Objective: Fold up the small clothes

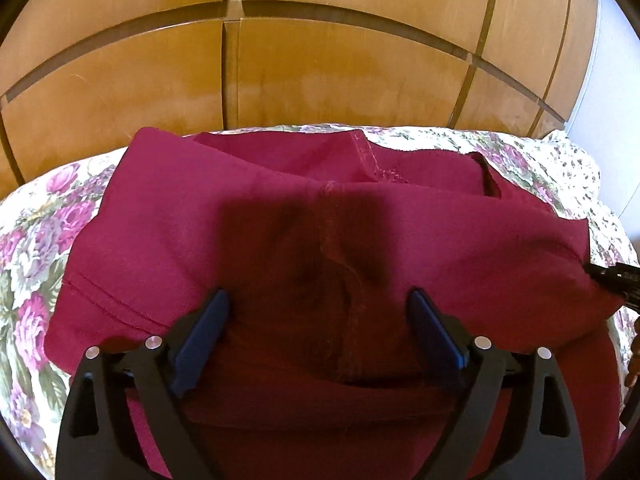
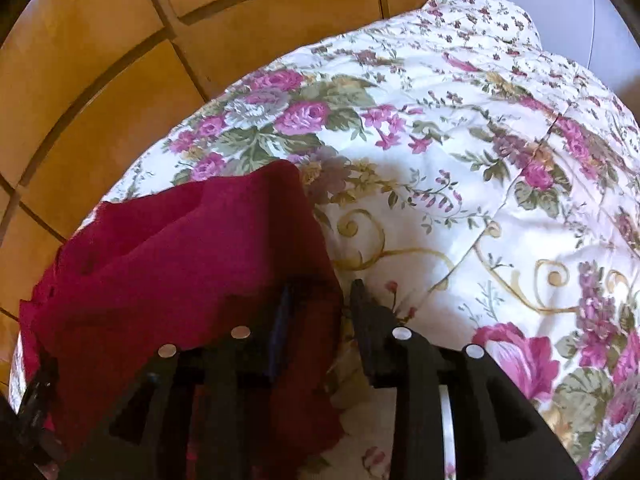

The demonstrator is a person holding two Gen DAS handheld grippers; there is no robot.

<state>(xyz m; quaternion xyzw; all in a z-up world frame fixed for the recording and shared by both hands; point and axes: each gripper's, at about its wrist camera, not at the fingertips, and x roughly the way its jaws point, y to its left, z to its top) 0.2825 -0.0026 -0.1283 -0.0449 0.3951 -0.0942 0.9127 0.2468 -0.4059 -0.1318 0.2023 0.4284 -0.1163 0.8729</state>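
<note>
The red garment point(image 1: 320, 216) lies partly folded on the flowered bed point(image 2: 440, 208), near its wardrobe-side edge. Soft, light, floppy; take it by hems or corners. Left gripper point(image 1: 320, 320) fingers spread; right gripper point(image 2: 320, 312) fingers part-spread, straddling the cloth's edge.

A floral quilt point(image 2: 460, 152) covers the bed, cream with pink and purple roses, green leaves and gold scrolls; in the right wrist view it fills the frame from 12 round to 5 o'clock. Behind it, a wooden wardrobe front point(image 1: 320, 60) of honey-coloured panels split by dark grooves spans 9 to 2 o'clock in the left wrist view. A pale wall point(image 1: 612, 100) shows at 3 o'clock. Soft, warm light falls on the bedding.
</note>
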